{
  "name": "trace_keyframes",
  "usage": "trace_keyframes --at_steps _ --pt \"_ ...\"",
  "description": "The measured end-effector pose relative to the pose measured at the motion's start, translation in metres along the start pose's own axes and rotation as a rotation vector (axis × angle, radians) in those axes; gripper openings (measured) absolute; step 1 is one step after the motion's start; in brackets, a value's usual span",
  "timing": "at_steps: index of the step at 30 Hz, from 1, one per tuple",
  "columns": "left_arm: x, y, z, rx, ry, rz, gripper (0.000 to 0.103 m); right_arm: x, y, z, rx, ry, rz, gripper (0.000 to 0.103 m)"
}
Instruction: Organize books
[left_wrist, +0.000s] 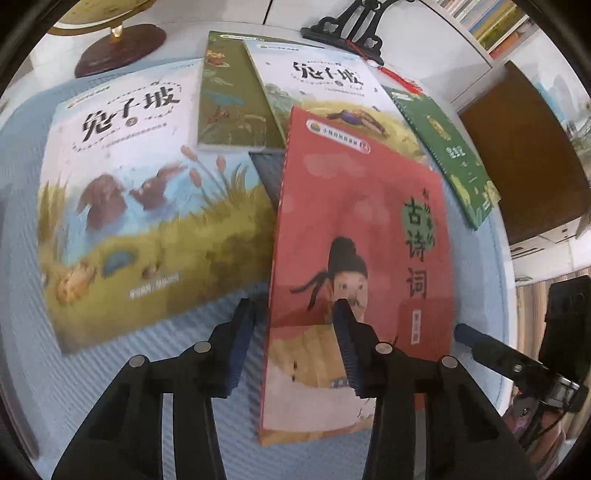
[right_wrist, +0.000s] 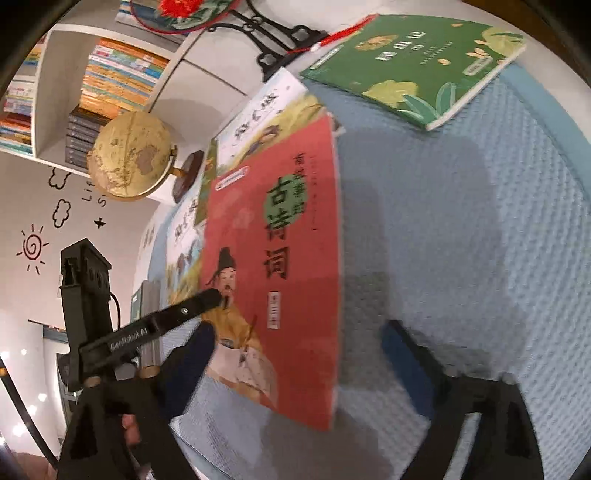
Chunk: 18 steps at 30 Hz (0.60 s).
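A red poetry book (left_wrist: 362, 236) lies on the blue mat, its left edge lifted. My left gripper (left_wrist: 293, 314) straddles that near-left edge, one finger under and one on the cover; I cannot tell whether it pinches. The book also shows in the right wrist view (right_wrist: 280, 266). My right gripper (right_wrist: 295, 354) is open around the book's near end, without gripping. A large white rabbit book (left_wrist: 147, 192) lies left. An olive book (left_wrist: 229, 96), a second white book (left_wrist: 321, 81) and a green book (left_wrist: 447, 151) lie behind.
A blue textured mat (right_wrist: 480, 240) covers the table. A globe (right_wrist: 133, 155) on a wooden base and a black ornamental stand (left_wrist: 351, 26) are at the back. A white bookshelf (right_wrist: 110, 85) full of books is behind. A brown box (left_wrist: 517, 155) is to the right.
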<state>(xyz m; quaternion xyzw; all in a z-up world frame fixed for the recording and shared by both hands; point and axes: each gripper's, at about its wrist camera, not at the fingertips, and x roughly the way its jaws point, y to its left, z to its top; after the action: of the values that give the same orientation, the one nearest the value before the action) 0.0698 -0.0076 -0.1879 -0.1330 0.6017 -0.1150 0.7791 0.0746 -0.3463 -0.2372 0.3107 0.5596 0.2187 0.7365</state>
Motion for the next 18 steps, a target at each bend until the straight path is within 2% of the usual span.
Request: trace_keyframes --at_steps 1,2,5,7,10,12,13,14,15,18 --pt "0.002 0.000 0.004 0.001 0.006 -0.009 0.039 0.001 0.001 0.004 -0.007 0.013 -0.015 0.074" --pt "0.003 -0.001 0.007 0.006 0.017 -0.019 0.038 0.003 0.005 0.008 -0.037 0.017 -0.050 0.070" --pt "0.008 -0.008 0.010 0.027 0.018 -0.025 0.036 0.008 0.007 0.018 -0.073 0.011 -0.061 0.068" --pt "0.008 -0.011 0.008 0.045 0.017 -0.041 0.034 0.010 0.006 0.026 -0.076 -0.003 -0.057 0.059" --pt "0.006 -0.010 -0.002 0.032 0.035 -0.087 0.032 0.010 0.007 0.025 -0.105 -0.009 -0.085 0.052" --pt "0.004 -0.010 -0.012 0.045 0.033 -0.075 0.031 0.006 0.003 0.018 -0.092 -0.002 -0.069 0.050" --pt "0.003 -0.010 -0.015 0.045 0.032 -0.074 0.031 0.004 0.000 0.014 -0.081 0.005 -0.062 0.044" --pt "0.002 -0.009 -0.018 0.036 0.032 -0.077 0.031 0.002 -0.003 0.009 -0.074 0.010 -0.063 0.042" --pt "0.001 -0.008 -0.021 0.023 0.034 -0.086 0.030 -0.002 -0.008 0.002 -0.061 0.019 -0.045 0.041" --pt "-0.001 -0.003 -0.026 -0.009 0.070 -0.146 0.029 -0.006 -0.020 -0.007 0.007 0.036 0.001 0.027"
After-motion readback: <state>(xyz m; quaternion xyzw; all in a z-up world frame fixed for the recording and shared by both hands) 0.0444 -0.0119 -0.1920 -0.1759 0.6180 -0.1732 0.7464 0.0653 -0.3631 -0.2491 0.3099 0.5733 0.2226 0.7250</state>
